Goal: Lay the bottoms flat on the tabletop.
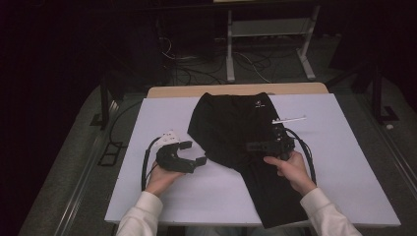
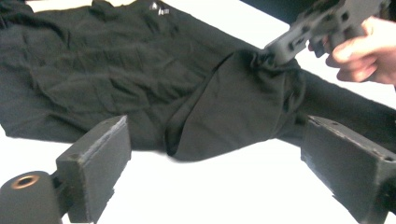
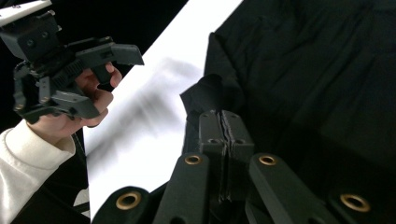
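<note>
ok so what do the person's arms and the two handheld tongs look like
Both forearms wear white long sleeves with ribbed cuffs. The left tongs are black, with blocky rectangular jaws, a pistol-style grip, a pale plate on top and a black cable looping back from them. The right tongs are black too, with brass-coloured pivot rings on their links, a thin white bar on top and a looping black cable.

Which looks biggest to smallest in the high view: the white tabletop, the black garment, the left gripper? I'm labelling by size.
1. White tabletop, largest by far.
2. Black garment, covering the table's middle.
3. Left gripper, smallest, its fingers apart beside the cloth.
</note>
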`<action>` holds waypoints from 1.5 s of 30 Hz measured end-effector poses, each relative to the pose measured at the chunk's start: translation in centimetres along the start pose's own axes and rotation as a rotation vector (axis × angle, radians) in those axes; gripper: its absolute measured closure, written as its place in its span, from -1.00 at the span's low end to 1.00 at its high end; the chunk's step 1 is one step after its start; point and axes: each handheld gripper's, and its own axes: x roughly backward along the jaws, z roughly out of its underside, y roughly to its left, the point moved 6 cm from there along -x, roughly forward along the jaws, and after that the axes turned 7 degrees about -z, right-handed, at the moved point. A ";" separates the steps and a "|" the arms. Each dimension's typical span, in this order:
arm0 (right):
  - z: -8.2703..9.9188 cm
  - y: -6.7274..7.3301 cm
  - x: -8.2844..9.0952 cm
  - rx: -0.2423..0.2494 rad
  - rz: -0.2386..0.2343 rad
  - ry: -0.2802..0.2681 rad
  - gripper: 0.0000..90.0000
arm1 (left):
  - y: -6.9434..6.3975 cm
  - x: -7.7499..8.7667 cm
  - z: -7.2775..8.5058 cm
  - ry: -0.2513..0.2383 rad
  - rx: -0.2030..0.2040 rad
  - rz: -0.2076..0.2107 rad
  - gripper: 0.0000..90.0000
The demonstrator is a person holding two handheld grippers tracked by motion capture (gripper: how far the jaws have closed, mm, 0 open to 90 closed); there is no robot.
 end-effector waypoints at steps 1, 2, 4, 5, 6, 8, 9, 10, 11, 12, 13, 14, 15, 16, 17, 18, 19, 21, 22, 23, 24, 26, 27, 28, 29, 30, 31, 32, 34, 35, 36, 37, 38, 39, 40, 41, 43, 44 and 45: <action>0.1 -0.1 0.0 -0.002 -0.001 0.001 0.94 | 0.2 -0.2 0.1 0.006 0.004 0.005 -0.69; 0.1 -0.1 0.0 -0.004 -0.002 0.002 0.94 | 0.4 -0.5 0.2 0.013 0.012 0.006 -0.67; 0.2 0.0 -0.1 -0.002 -0.006 0.009 0.94 | 1.0 -1.2 0.5 0.030 0.022 0.007 -0.59; 0.2 0.1 -0.1 -0.004 -0.007 0.009 0.94 | 1.2 -1.5 0.6 0.040 0.023 0.013 -0.51; 0.2 0.1 -0.1 -0.004 -0.008 0.011 0.94 | 1.4 -1.8 0.8 0.048 0.021 0.009 -0.42; 0.3 0.1 -0.2 -0.005 -0.011 0.014 0.94 | 1.7 -2.4 0.8 0.063 0.007 0.015 -0.29; 0.3 0.1 -0.2 -0.005 -0.013 0.015 0.94 | 1.8 -2.6 0.8 0.067 0.005 0.025 -0.19; 0.3 0.1 -0.2 -0.005 -0.013 0.015 0.94 | 1.8 -2.8 0.7 0.070 0.003 0.028 -0.12; 0.3 0.1 -0.2 -0.006 -0.013 0.014 0.94 | 1.8 -3.1 0.8 0.077 -0.003 0.028 -0.07; 0.3 0.1 -0.2 -0.006 -0.015 0.011 0.94 | 1.8 -3.3 0.8 0.079 -0.005 0.038 0.00; 0.3 0.0 -0.2 -0.007 -0.015 0.009 0.94 | 1.8 -3.4 0.9 0.093 -0.010 0.047 0.07; 0.3 0.0 -0.1 -0.008 -0.015 0.009 0.94 | 1.7 -3.6 0.9 0.103 -0.017 0.044 0.11; 0.3 0.0 -0.1 -0.008 -0.015 0.009 0.94 | 1.6 -3.7 1.0 0.116 -0.028 0.048 0.13; 0.3 0.0 -0.1 -0.009 -0.015 0.009 0.94 | 1.6 -3.8 1.0 0.120 -0.030 0.053 0.20; 0.3 0.0 -0.1 -0.011 -0.015 0.007 0.94 | 1.5 -3.9 1.0 0.124 -0.034 0.057 0.22; 0.3 0.0 -0.1 -0.012 -0.016 0.007 0.94 | 1.5 -4.0 1.0 0.131 -0.036 0.057 0.23; 0.3 0.0 -0.1 -0.012 -0.015 0.007 0.94 | 1.5 -4.2 1.1 0.140 -0.039 0.054 0.27; 0.3 0.0 -0.1 -0.013 -0.017 0.008 0.94 | 1.6 -4.6 1.2 0.156 -0.045 0.043 0.29; 0.3 0.0 -0.1 -0.012 -0.017 0.008 0.94 | 1.6 -4.7 1.2 0.161 -0.044 0.043 0.31; 0.3 0.0 -0.1 -0.011 -0.018 0.008 0.94 | 1.7 -4.9 1.2 0.165 -0.040 0.037 0.31; 0.2 0.0 -0.1 -0.007 -0.020 0.008 0.94 | 1.8 -4.9 1.2 0.168 -0.038 0.036 0.30; 0.2 0.1 0.0 -0.008 -0.025 0.006 0.94 | 2.0 -5.1 1.2 0.168 -0.030 0.037 0.27; 0.2 0.1 0.0 -0.008 -0.025 0.006 0.94 | 2.1 -5.1 1.2 0.166 -0.028 0.036 0.26; 0.2 0.1 0.0 -0.006 -0.026 0.007 0.94 | 2.2 -5.2 1.2 0.168 -0.023 0.036 0.25; 0.2 0.1 0.0 -0.008 -0.027 0.008 0.94 | 2.3 -5.2 1.2 0.171 -0.021 0.038 0.26; 0.2 0.1 -0.1 -0.009 -0.028 0.009 0.94 | 2.3 -5.3 1.3 0.173 -0.019 0.040 0.26; 0.2 0.1 -0.1 -0.009 -0.029 0.009 0.94 | 2.3 -5.3 1.3 0.177 -0.016 0.042 0.28; 0.2 0.1 -0.1 -0.010 -0.029 0.012 0.94 | 2.2 -5.4 1.3 0.184 -0.018 0.046 0.31; 0.2 0.1 -0.1 -0.009 -0.031 0.014 0.94 | 2.0 -5.5 1.4 0.196 -0.024 0.054 0.42; 0.2 0.1 -0.1 -0.010 -0.031 0.014 0.94 | 1.9 -5.7 1.4 0.210 -0.019 0.065 0.48; 0.2 0.1 -0.1 -0.011 -0.031 0.013 0.94 | 1.9 -5.8 1.4 0.226 -0.023 0.075 0.53; 0.2 0.1 -0.1 -0.010 -0.032 0.013 0.94 | 1.8 -5.8 1.5 0.239 -0.030 0.085 0.60; 0.2 0.1 -0.1 -0.009 -0.034 0.014 0.94 | 1.7 -5.9 1.5 0.245 -0.031 0.093 0.68; 0.2 0.2 -0.1 -0.009 -0.035 0.013 0.94 | 1.7 -5.9 1.5 0.257 -0.032 0.098 0.76; 0.2 0.2 -0.1 -0.009 -0.037 0.011 0.94 | 1.6 -5.9 1.4 0.267 -0.033 0.105 0.84; 0.2 0.2 -0.1 -0.009 -0.038 0.011 0.94 | 1.6 -5.9 1.4 0.271 -0.036 0.109 0.91; 0.2 0.2 -0.1 -0.008 -0.038 0.014 0.94 | 1.5 -5.7 1.1 0.270 -0.041 0.105 0.97; 0.2 0.2 -0.1 -0.009 -0.038 0.014 0.94 | 1.4 -5.6 1.0 0.271 -0.037 0.115 0.97; 0.2 0.2 -0.1 -0.009 -0.039 0.014 0.94 | 1.4 -5.4 0.9 0.270 -0.039 0.117 0.98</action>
